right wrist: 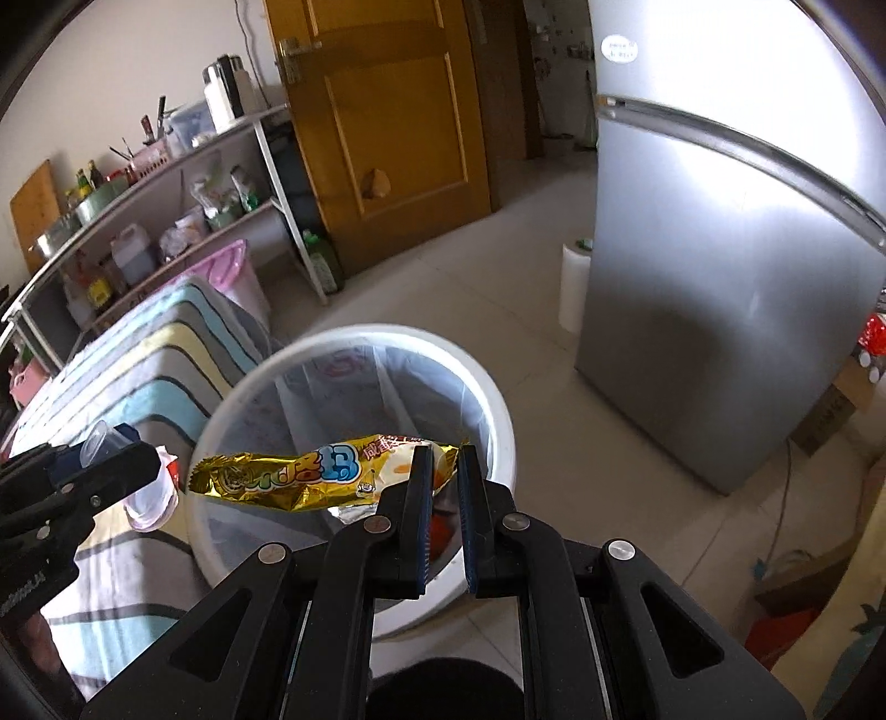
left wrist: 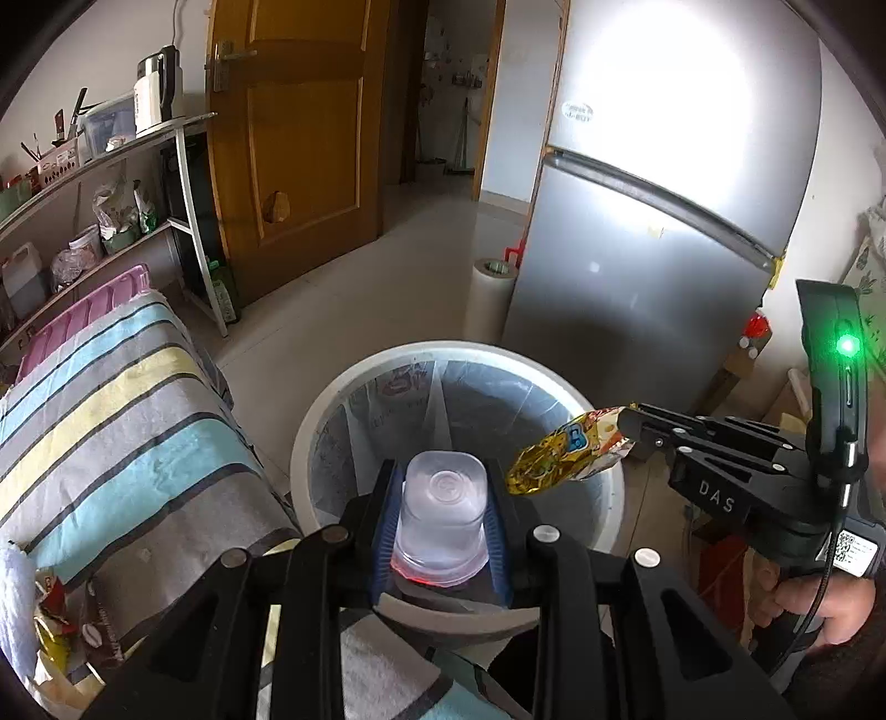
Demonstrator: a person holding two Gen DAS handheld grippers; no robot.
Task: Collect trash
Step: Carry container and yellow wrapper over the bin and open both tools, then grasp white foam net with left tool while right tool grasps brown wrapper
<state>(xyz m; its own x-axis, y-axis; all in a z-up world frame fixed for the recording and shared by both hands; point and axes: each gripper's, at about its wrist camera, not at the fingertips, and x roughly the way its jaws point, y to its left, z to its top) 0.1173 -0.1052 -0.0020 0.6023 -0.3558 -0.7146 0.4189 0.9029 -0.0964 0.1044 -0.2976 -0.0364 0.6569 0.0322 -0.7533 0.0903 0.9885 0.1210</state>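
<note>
I have the left gripper (left wrist: 443,515) with its fingers clamped on a clear plastic cup (left wrist: 442,501), held over the open mouth of the white trash bin (left wrist: 310,437). My right gripper (right wrist: 443,487) has its fingers pinched on one end of a gold snack wrapper (right wrist: 288,479), also above the bin, beside the striped bed (left wrist: 111,399).

The floor (left wrist: 354,288) is of pale tiles. A brown wooden door (left wrist: 299,127) stands open beside a dim doorway (left wrist: 443,111). A silver fridge (left wrist: 664,221) reflects strong light on its upper part. At the left, a metal shelf (left wrist: 111,183) full of kitchen things stands against the white wall (left wrist: 99,50). A striped cloth (left wrist: 111,415) covers the furniture near it.
</note>
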